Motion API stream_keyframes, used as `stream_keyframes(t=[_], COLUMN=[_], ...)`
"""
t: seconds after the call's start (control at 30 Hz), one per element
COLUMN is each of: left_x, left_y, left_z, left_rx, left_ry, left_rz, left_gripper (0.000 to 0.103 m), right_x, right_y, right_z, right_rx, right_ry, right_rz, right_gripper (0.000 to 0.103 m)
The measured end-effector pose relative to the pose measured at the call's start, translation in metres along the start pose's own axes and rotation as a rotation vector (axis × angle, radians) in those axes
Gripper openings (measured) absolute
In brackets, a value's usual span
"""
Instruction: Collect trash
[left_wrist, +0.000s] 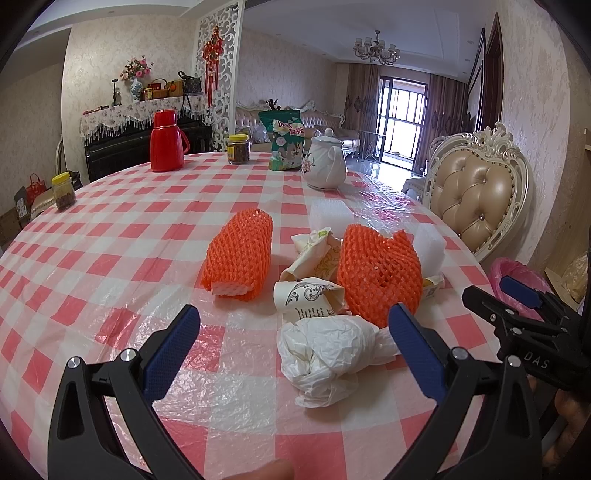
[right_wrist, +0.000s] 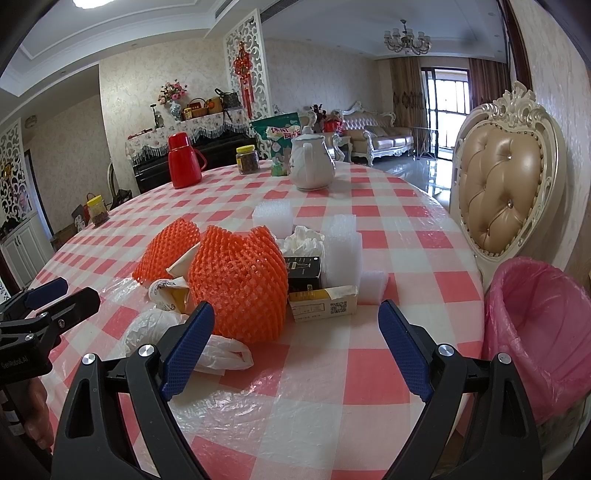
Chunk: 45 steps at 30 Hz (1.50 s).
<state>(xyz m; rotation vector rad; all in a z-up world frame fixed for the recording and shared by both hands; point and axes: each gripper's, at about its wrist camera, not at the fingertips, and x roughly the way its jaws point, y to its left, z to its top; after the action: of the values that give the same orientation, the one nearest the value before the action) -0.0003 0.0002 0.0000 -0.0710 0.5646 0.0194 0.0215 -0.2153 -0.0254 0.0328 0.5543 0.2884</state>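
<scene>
The trash sits in one loose heap near the right edge of the table (left_wrist: 110, 229), probably gathered there so it is a short carry to the bin (right_wrist: 535, 306), which stands just off that edge beside the chair (right_wrist: 506, 184). The left tongs (left_wrist: 293, 343) are spread wide and hold nothing; their pads flank the crumpled plastic bag (left_wrist: 325, 354), the nearest piece, which looks like the first pick. The right tongs (right_wrist: 295, 339) are also wide open and empty, aimed at the cardboard box (right_wrist: 325, 304) and the near orange foam net (right_wrist: 240, 284). A second foam net (left_wrist: 240, 254) lies to the left, with crumpled paper (left_wrist: 314, 291) between them and white foam blocks (right_wrist: 343, 240) behind. The teapot (left_wrist: 325, 162) and red flask (left_wrist: 166, 142) stand at the far side, well apart from the heap.
</scene>
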Motion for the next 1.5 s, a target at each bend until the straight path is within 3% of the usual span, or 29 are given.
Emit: stream_keyframes(t=[0.1,0.23,0.53,0.93,1.2,1.33,1.5], left_x=[0.000,0.001,0.019,0.056,0.085,0.083,0.077], left_y=[0.000,0.000,0.008,0.002,-0.004,-0.002,0.003], left_z=[0.000,-0.002,-0.010,-0.016,-0.024,-0.024,-0.023], left_rx=[0.000,-0.006,-0.016,-0.035,-0.033,-0.030,-0.023], left_ry=[0.002,0.014,0.064,0.201,0.299,0.295,0.291], left_rz=[0.001,0.005,-0.015,-0.103,-0.173,-0.195,-0.207], left_gripper=[0.099,0.099,0.099,0.097,0.063,0.052,0.046], right_x=[0.002,0.006,0.018,0.025,0.032,0.038,0.052], right_y=[0.003,-0.003,0.004,-0.012,-0.011,-0.002,0.018], right_z=[-0.005,0.014,0.019,0.021,0.023,0.029,0.035], right_rx=[-0.005,-0.010,0.011,0.036,0.038,0.027,0.002], right_ry=[0.003,0.011,0.050,0.065,0.078,0.089,0.124], right_rz=[-0.025,-0.028,0.028,0.046,0.052,0.069,0.097], right_gripper=[0.085,0.085,0.085,0.085,0.085,0.085,0.085])
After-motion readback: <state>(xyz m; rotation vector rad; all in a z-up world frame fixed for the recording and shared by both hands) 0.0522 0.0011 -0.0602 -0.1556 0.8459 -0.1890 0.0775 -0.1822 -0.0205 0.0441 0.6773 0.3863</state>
